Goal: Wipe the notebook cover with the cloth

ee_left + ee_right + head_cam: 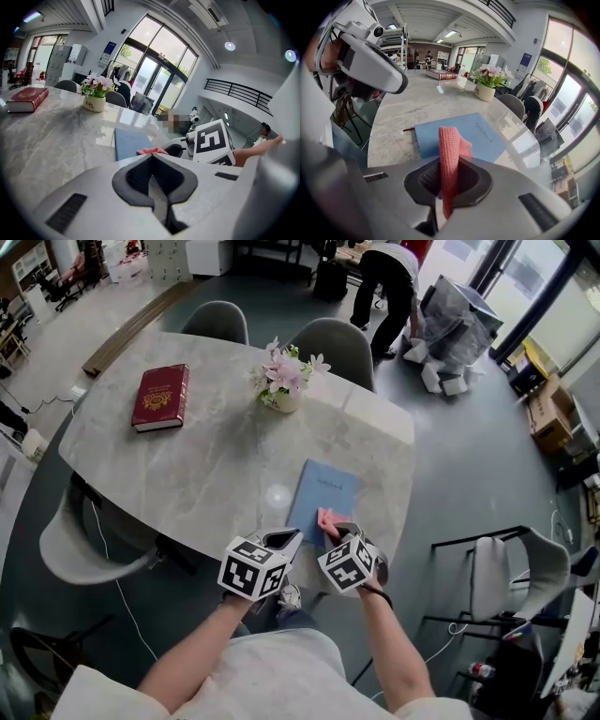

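**Fingers: left pair shut on nothing, right pair pinching the cloth**

On my left gripper the fingers are pressed together with nothing between them. It hovers just beside the near left corner of the notebook. I judge it is placed there to pin the cover if wiping starts to drag it.

My right gripper sits just beside the left one. Its fingers are clenched on the cloth, which is folded so that a thick pink end pokes out past the tips. I think that free end will do the rubbing, which is why the grip sits low on the fold.

From the head view the cloth lies over the notebook's near edge, but I cannot tell whether it touches the cover yet. The notebook lies flat and closed, cover up, at the near right part of the surface. That keeps the whole cover within one sweep away from me. Wiping looks about to start.

Count, left to right:
- one red book, well apart at the far left
- one pot of flowers in the middle
- one notebook
- one cloth
- two grippers

Two chairs stand at the far side.
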Tool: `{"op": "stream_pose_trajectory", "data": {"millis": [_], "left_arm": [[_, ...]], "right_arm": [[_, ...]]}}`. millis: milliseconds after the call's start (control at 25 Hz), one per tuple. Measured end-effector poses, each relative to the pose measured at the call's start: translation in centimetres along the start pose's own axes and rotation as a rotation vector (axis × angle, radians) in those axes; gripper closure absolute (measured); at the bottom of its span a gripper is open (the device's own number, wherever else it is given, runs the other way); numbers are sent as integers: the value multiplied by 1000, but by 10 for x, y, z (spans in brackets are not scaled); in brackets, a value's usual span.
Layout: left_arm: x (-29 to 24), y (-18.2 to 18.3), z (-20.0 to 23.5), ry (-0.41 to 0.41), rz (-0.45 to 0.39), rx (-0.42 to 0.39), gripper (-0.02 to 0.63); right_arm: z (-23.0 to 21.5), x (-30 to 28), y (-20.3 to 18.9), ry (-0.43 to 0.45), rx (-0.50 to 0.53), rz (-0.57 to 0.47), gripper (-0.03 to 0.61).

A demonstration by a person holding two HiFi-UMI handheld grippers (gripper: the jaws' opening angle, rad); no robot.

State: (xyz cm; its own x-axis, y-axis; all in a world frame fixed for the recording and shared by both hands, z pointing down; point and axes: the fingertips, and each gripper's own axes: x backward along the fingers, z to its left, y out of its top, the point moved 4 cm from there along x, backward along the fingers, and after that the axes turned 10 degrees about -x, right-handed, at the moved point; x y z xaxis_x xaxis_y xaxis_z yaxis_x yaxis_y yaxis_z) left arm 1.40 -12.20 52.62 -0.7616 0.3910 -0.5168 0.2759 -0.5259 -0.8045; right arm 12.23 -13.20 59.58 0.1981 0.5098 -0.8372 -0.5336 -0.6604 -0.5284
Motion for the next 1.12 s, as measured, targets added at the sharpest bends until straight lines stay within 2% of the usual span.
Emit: {"op": "stream_pose_trajectory", "data": {"millis": [520,1120], "left_arm": [[26,-18,-10,-50,20,-41,607],[30,-16,-15,-61,1,-39,607]], "right_arm": [[42,14,-16,-15,-50,15,563],[54,28,-24,-16,-57,21,563]]}}
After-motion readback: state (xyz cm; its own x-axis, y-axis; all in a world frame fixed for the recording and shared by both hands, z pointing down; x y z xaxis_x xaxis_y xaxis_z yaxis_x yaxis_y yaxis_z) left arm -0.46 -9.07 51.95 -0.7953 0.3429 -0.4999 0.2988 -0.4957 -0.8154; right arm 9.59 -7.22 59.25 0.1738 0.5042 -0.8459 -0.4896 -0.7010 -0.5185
